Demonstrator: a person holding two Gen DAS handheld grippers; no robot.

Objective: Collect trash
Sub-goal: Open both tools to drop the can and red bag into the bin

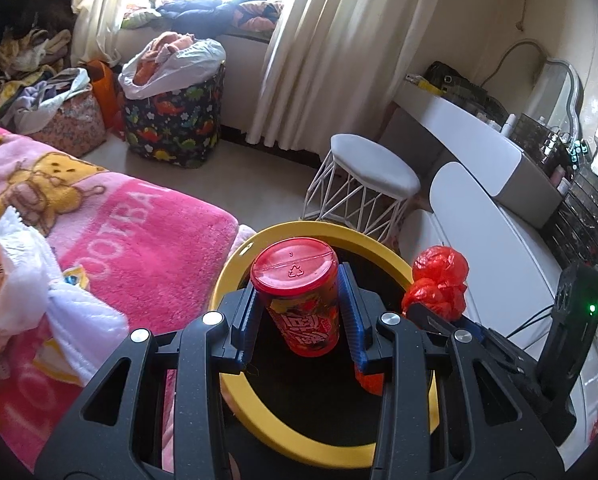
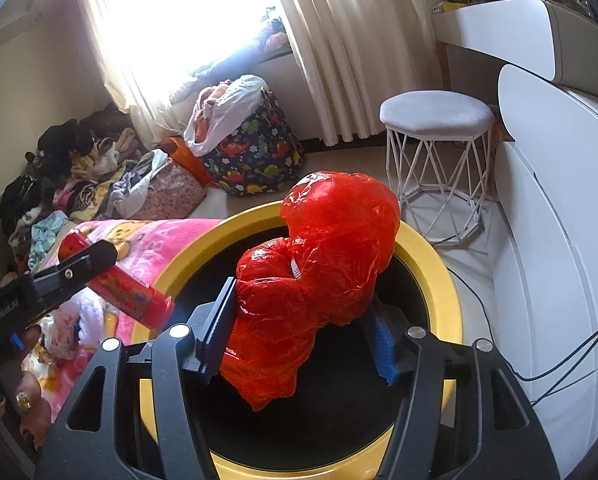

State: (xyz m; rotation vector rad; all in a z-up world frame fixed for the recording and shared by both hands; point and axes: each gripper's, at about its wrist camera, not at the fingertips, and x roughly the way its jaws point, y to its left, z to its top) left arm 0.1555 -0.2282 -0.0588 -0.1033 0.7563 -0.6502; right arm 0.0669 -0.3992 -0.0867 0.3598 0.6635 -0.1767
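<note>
The bin (image 1: 259, 432) has a yellow rim and black interior. The cup (image 1: 299, 300) and the plastic bag (image 2: 319, 276) are red. The blanket (image 1: 139, 232) is pink; the basket (image 1: 175, 124) carries a multicoloured dinosaur print.

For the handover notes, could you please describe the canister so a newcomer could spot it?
Find the yellow-rimmed bin beside the pink blanket. Over its dark opening, the left tool grips an upright canister. Unlike the crumpled red bag nearby, it is rigid, with a flat red lid.

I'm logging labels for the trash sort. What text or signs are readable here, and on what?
Recycling triangle: embossed on the red lid of the canister in the left tool.
"GenRobot.AI": on the left tool's black body.
Canister label: large stylised characters, not readable.
Pink blanket: large letters, cut off, not fully readable.
</note>
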